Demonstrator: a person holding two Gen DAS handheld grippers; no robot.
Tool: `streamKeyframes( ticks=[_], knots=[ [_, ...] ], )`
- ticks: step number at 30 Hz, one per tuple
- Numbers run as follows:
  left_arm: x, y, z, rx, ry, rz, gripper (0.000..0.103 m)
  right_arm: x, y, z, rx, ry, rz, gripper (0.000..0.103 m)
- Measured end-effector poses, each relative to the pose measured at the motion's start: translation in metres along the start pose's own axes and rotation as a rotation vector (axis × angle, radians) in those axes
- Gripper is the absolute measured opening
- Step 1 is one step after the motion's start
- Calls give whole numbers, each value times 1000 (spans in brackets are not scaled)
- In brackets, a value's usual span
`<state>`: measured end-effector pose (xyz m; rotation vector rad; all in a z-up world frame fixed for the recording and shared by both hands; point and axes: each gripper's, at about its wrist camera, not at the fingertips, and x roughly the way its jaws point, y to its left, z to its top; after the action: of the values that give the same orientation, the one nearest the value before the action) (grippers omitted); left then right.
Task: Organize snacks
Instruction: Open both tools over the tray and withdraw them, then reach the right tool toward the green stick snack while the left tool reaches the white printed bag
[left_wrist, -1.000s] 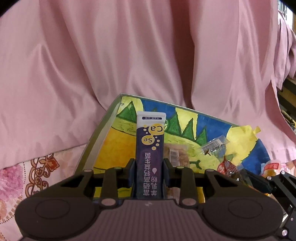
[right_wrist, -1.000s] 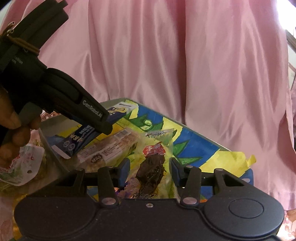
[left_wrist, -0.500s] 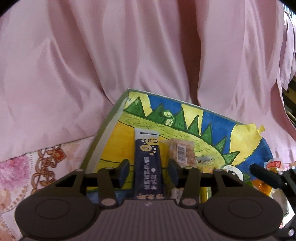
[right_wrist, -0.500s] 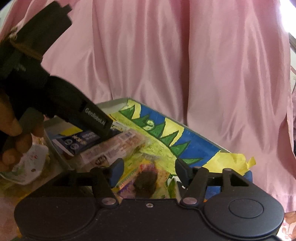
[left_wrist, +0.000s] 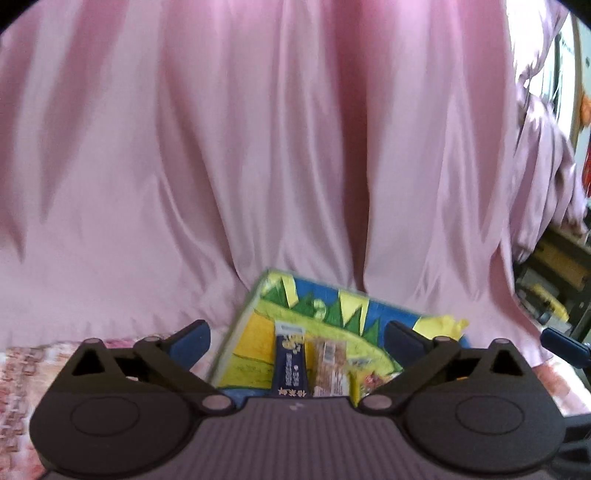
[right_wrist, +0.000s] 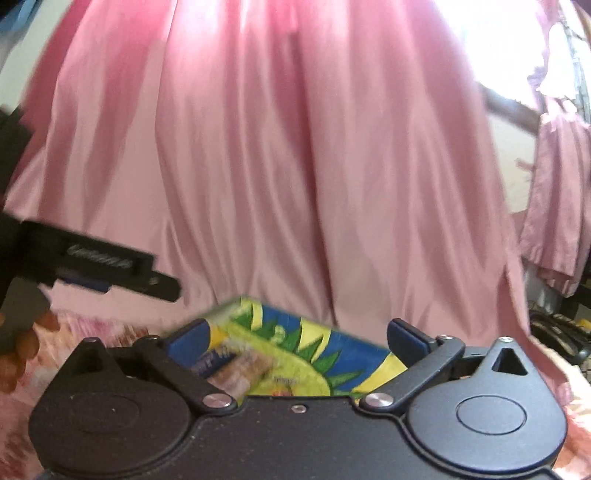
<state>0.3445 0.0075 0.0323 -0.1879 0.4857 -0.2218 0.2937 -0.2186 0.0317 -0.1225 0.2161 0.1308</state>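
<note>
A shallow box painted yellow, green and blue (left_wrist: 255, 306) lies below both grippers. In it a dark purple sachet (left_wrist: 290, 363) lies beside a brown snack bar (left_wrist: 328, 365) and a small red-and-yellow packet (left_wrist: 369, 378). My left gripper (left_wrist: 297, 334) hangs above the box, its jaws opening wide, pads touching nothing. My right gripper (right_wrist: 298, 334) is likewise raised over the box (right_wrist: 343, 343), jaws opening with nothing held; the brown bar (right_wrist: 240, 373) shows blurred beneath it. One finger of the left gripper (right_wrist: 147, 273) reaches in from the left, with a hand (right_wrist: 22, 343) below it.
A pink curtain (left_wrist: 295, 147) fills the background right behind the box. A floral pink cloth (left_wrist: 22, 365) covers the surface. Dark shelves with clutter (left_wrist: 554, 288) stand at the far right. Bright window light (right_wrist: 517, 44) shows at the upper right.
Both grippers opened wide and lifted back from the box. The purple sachet left the left jaws and the dark snack packet left the right jaws; both now lie in the box.
</note>
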Motion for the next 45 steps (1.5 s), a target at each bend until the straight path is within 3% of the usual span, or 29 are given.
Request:
streamKeyframes(
  ticks=[4,9,20,30,39,45],
  knots=[
    [-50,-4,1,21,-62,5,103,-44,0,14,30,-67,-17,102],
    [-105,-12,-9,59,-71,9,103,-99,4,21,42,-110,-29,102],
    [-215,-26,-61,70,-73,48,103,-216,18,17,52,-94,-8,102],
    [-243,-25,-100,54,-36,72,103,-276,34,-15,90,-12,-6,102],
    [-250,-21,-136,66,28,90,103,-289,48,-46,117,103,18,102],
    [-256,-17,-145,81,72,101,103,-294,52,-49,152,161,37,102]
  ],
)
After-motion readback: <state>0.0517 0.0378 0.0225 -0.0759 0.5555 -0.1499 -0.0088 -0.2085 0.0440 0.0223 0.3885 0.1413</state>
